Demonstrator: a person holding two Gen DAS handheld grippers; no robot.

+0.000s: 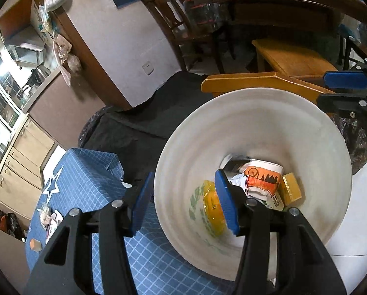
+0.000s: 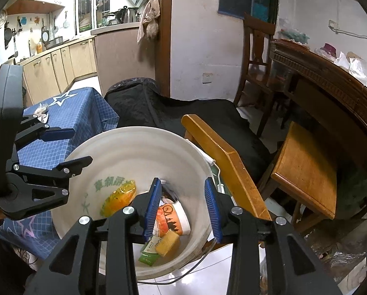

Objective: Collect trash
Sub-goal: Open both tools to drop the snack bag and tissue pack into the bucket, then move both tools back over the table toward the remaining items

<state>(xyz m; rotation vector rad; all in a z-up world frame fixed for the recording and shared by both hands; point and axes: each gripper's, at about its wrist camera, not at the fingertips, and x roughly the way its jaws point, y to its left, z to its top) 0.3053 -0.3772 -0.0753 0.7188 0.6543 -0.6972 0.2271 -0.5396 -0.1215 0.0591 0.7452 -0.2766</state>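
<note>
A white bucket [image 1: 269, 127] [image 2: 139, 145] stands between the blue-clothed table and a wooden chair. Inside lie a yellow wrapper [image 1: 214, 209] [image 2: 119, 198], a printed paper cup [image 1: 264, 179] [image 2: 175, 217], a yellow block [image 1: 291, 188] [image 2: 167, 242] and a green packet [image 2: 148, 252]. My left gripper [image 1: 186, 201] is open and empty over the bucket's rim; it shows at the left in the right wrist view [image 2: 68, 147]. My right gripper [image 2: 183, 207] is open and empty above the bucket; it shows at the right edge in the left wrist view [image 1: 340, 89].
The table with a blue checked cloth [image 1: 85, 186] [image 2: 70, 113] still holds crumpled scraps [image 1: 46, 215] [image 2: 42, 111] and a small orange piece [image 1: 35, 244]. A wooden chair [image 2: 232, 172] stands beside the bucket. A black bag-lined bin [image 2: 139, 98] is behind.
</note>
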